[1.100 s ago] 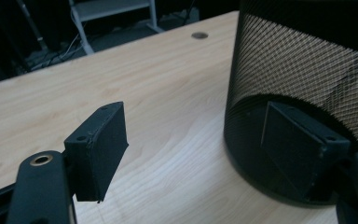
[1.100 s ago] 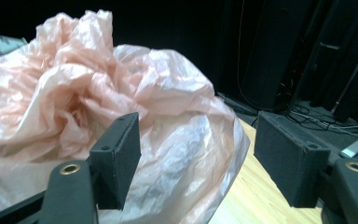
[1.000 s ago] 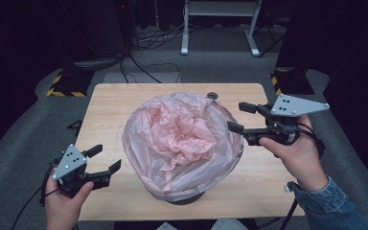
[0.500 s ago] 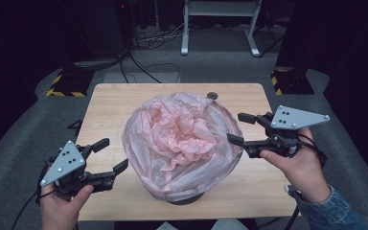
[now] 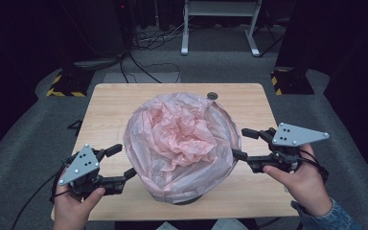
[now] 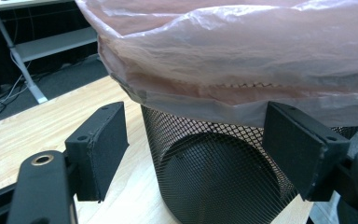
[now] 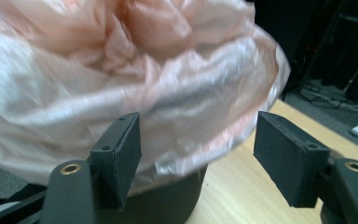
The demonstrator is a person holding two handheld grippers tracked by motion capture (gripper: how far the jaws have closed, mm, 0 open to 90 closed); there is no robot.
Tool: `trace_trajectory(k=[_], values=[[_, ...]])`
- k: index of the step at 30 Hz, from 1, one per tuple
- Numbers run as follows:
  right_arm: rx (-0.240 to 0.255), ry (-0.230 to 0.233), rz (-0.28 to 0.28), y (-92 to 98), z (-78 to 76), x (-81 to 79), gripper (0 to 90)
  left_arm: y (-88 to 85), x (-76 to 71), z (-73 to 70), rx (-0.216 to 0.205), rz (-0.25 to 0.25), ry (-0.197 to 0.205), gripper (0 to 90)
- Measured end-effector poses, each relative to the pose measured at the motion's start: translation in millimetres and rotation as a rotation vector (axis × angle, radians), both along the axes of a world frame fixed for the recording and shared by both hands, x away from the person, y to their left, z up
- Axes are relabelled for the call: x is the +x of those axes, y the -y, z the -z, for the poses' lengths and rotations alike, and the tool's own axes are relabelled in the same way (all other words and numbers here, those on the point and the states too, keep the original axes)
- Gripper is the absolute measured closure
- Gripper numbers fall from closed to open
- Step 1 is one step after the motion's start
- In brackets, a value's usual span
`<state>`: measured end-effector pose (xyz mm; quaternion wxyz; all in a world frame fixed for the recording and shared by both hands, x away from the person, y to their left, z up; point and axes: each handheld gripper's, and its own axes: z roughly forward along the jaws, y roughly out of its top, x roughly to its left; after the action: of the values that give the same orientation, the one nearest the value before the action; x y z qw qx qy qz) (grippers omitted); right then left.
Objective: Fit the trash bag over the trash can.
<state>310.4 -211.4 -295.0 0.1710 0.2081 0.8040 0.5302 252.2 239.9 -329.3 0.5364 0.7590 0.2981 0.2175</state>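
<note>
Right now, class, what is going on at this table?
A person holds a two-jaw gripper in each hand on either side of a black mesh bin on a wooden table. A pink plastic bag lines the bin and drapes over its rim. The left gripper sits low by the bag's skirt, the right gripper beside the bag's edge. Both are open; neither grips the bag yet.

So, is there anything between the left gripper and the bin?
No. In the left gripper view, bare table lies between the open left gripper and the mesh bin.
</note>
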Motion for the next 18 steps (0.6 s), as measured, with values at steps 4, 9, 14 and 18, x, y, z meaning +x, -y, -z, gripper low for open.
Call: trace_trajectory(k=[4, 9, 14, 18], values=[[-0.013, -0.029, -0.005, -1.2, 11.9, 3.2, 32.6, 2.8, 1.3, 1.8, 0.016, 0.016, -0.004, 22.8], [-0.024, -0.053, -0.009, -2.8, 24.1, 5.5, 32.7, 5.2, 1.8, 6.5, 0.036, 0.027, -0.013, 22.6], [-0.029, -0.082, -0.011, -3.7, 36.0, 7.1, 32.7, 5.7, 1.9, 12.1, 0.056, 0.035, -0.025, 24.3], [-0.028, -0.107, -0.005, -2.9, 45.4, 8.8, 32.7, 5.8, 2.5, 18.1, 0.069, 0.034, -0.042, 24.7]])
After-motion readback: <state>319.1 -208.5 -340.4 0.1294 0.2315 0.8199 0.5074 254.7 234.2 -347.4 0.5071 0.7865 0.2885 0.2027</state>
